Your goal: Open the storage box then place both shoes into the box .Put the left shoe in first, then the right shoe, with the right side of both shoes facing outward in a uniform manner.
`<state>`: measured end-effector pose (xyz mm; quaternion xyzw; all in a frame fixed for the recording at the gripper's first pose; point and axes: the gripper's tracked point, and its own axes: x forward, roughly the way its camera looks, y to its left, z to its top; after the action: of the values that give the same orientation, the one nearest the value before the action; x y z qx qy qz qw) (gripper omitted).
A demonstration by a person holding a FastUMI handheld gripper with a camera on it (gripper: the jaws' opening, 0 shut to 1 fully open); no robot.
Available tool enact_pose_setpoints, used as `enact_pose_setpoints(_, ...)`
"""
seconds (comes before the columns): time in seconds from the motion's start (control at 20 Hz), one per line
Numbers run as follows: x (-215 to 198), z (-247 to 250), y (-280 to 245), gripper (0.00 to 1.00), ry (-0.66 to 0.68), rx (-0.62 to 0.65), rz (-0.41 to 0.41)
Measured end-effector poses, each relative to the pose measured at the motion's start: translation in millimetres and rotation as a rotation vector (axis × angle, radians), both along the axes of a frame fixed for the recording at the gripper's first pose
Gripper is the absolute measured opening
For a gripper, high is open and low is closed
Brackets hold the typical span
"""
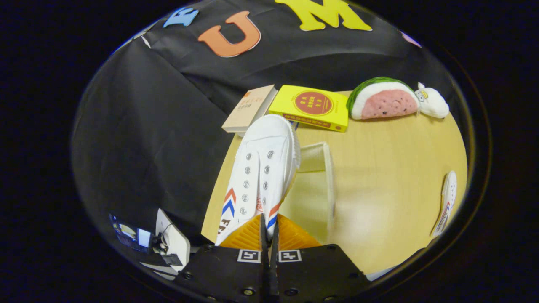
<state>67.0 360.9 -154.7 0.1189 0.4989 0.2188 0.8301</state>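
Observation:
My gripper (268, 229) is shut on a white canvas shoe (261, 168) with red and blue chevrons, pinching its collar edge between both fingers. The shoe hangs in the air, toe pointing away from me, over the near left part of the wooden table (391, 176). Just right of the shoe and below it stands the clear storage box (324, 176), its thin pale rim showing. The second white shoe (446, 202) lies on the table far to the right of my fingers.
Beyond the shoe, at the table's back edge, lie a beige book (249, 108) and a yellow book (312, 107). A watermelon plush (381, 99) and a small white plush (433, 103) sit to their right. A device with cables (170, 242) is below the table's left edge.

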Motion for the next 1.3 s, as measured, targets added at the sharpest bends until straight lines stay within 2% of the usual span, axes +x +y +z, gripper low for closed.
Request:
enact_pose_setpoints(0.35, 5, -58, 33, 0.00, 0.071, -0.071, 0.001)
enact_pose_setpoints(0.55, 9, -75, 38, 0.00, 0.056, -0.120, 0.013)
enact_pose_setpoints(0.8, -1, -92, 48, 0.00, 0.073, -0.135, 0.057)
enact_pose_setpoints(1.05, -1, -103, 55, 0.00, 0.103, -0.112, 0.025)
enact_pose_setpoints(1.1, 0, -103, 55, 0.02, 0.095, -0.103, 0.021)
enact_pose_setpoints(1.15, 8, -106, 58, 0.08, 0.081, -0.095, 0.020)
enact_pose_setpoints(1.3, 15, -103, 52, 0.38, 0.056, -0.103, 0.018)
